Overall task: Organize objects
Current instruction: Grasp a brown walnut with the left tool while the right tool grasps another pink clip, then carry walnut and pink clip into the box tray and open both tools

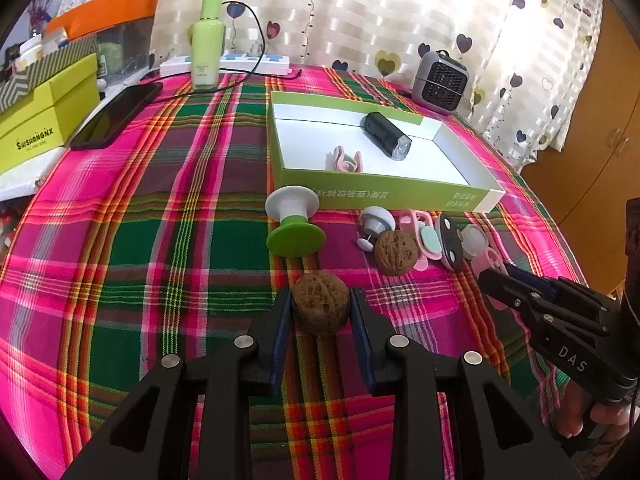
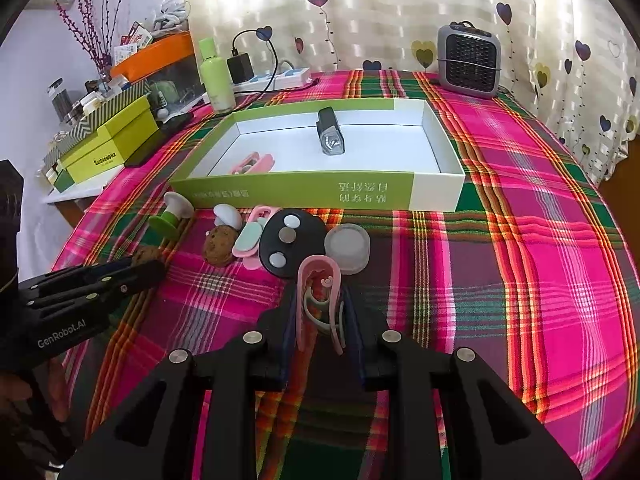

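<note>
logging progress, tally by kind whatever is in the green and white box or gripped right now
brown wrinkled walnut, in the left gripper: 1
pink plastic loop clips: 2, one in the green-and-white cardboard box at, one in the right gripper at
black cylindrical device, in the box: 1
total: 4

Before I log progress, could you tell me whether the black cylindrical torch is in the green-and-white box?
In: it lies on the box's white floor.

Backlit heart-print curtain [image 1: 400, 8], wooden cabinet [image 1: 600, 120]
</note>
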A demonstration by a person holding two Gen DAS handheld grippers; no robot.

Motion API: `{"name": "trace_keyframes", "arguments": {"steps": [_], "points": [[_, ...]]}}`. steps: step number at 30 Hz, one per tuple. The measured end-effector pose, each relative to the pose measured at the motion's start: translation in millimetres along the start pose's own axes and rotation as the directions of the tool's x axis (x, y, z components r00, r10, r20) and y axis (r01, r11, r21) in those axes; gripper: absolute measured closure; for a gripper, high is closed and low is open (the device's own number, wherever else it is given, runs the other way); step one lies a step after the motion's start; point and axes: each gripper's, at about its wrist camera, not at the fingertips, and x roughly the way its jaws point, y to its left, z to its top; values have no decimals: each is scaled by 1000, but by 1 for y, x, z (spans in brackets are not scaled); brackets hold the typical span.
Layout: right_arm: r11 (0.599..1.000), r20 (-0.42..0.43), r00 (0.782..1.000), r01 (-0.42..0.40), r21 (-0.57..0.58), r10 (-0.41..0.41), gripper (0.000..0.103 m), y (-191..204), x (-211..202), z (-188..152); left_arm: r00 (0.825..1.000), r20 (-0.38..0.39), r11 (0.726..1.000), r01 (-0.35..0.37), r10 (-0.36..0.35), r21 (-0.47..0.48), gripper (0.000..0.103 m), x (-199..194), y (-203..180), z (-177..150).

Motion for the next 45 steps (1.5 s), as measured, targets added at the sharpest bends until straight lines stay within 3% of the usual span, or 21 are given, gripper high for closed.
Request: {"name": "trace_keyframes", "arguments": {"steps": [24, 45], "points": [[996, 41, 995, -87, -30, 88, 79, 7, -9, 28, 997, 66, 999, 30, -33, 40, 76, -12, -17, 34], [996, 39, 996, -76, -39, 77, 79, -9, 28, 90, 996, 71, 998, 50, -53, 49, 76, 34, -21, 97]]}}
